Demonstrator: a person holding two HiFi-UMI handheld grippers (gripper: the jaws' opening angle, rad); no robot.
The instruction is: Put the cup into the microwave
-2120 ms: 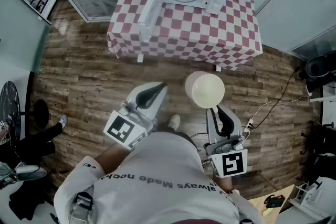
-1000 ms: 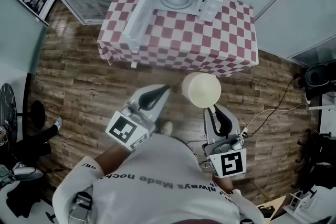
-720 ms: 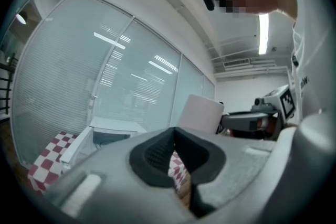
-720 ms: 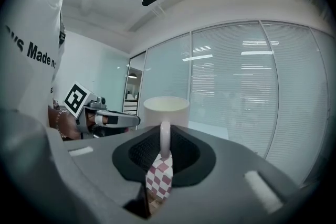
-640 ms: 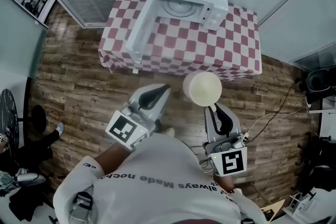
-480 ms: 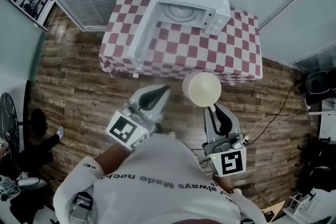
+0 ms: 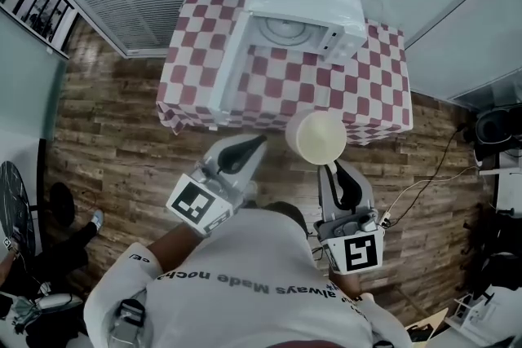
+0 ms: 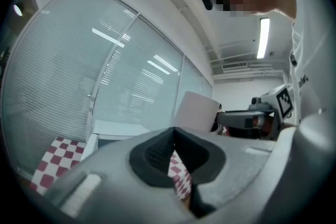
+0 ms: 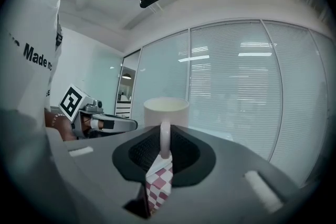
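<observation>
Cup (image 7: 316,137) upright, mouth up; R gripper (image 7: 333,169) fingers clamp handle (image 9: 165,139); L gripper (image 7: 258,141) fingers together, empty.

In the head view the cup (image 7: 316,136) at centre frame shows only its open mouth, its handle and base hidden beneath it. The panel buttons of the microwave (image 7: 306,0) in the upper middle are too small to read. In the right gripper view the cup's lower wall is hidden behind the right gripper (image 9: 164,152), and at the head view's lower left edge a second person (image 7: 57,236) is cut off by the frame.
</observation>
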